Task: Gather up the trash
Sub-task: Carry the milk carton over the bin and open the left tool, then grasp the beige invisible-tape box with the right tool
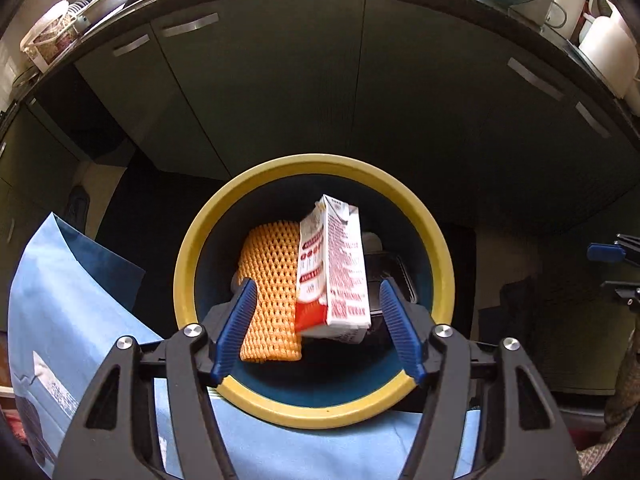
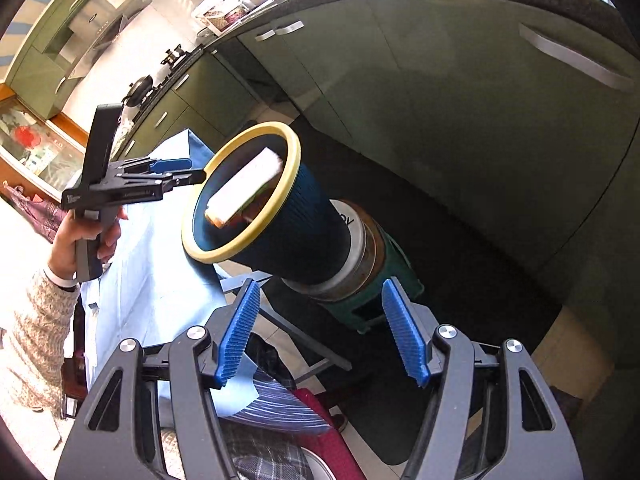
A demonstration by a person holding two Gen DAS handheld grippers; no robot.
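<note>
From the left wrist, the left gripper (image 1: 316,324) hangs over the dark blue bin with a yellow rim (image 1: 188,276), jaws spread and clear of the red-and-white drink carton (image 1: 334,268), which tilts inside the mouth above the orange foam fruit net (image 1: 272,292). Best to keep the jaws wide and pull straight up, clear of the rim. From the right wrist, the right gripper (image 2: 320,330) stands open and empty, near the bin's base; the carton (image 2: 244,184) shows inside the rim.
</note>
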